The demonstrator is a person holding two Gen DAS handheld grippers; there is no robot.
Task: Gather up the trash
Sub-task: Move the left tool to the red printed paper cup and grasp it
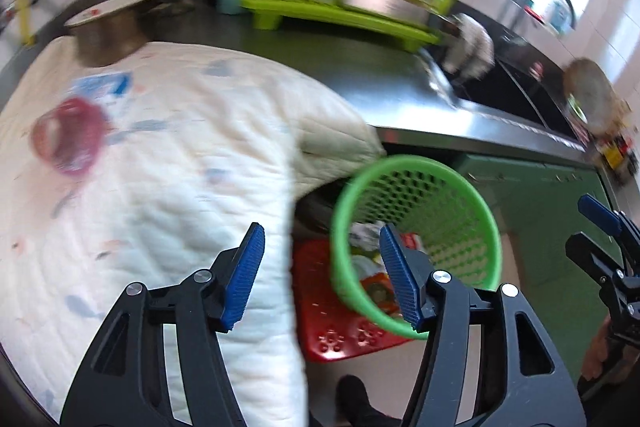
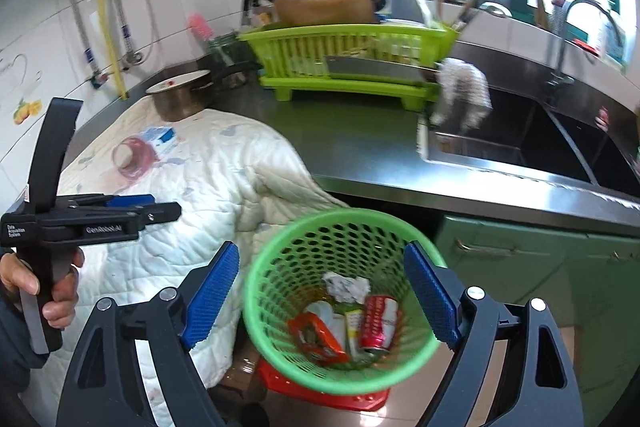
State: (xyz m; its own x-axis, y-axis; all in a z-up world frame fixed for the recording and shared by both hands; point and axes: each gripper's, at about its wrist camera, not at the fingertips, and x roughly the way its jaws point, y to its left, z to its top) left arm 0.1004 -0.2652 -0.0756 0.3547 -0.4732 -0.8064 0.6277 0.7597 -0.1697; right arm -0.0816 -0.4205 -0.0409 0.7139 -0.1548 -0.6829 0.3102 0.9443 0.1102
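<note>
Green basket (image 2: pixel 344 301) sat on a red stool (image 2: pixel 320 389) below the counter (image 2: pixel 360 143), holding a red can (image 2: pixel 378 323), wrappers and crumpled paper (image 2: pixel 346 287). My right gripper (image 2: pixel 322 295) straddled it, pads apart, touching nothing; my left gripper (image 1: pixel 322 277) was apart, empty.

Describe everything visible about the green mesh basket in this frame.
The green mesh basket is round, looks like plastic, with a smooth rim and walls of small holes. It stands upright and open on a red perforated tray on the floor, below the counter edge and beside the hanging white quilt. Inside lie a crumpled paper ball, a red can, an orange wrapper and other packaging. No jaws touch it.
</note>
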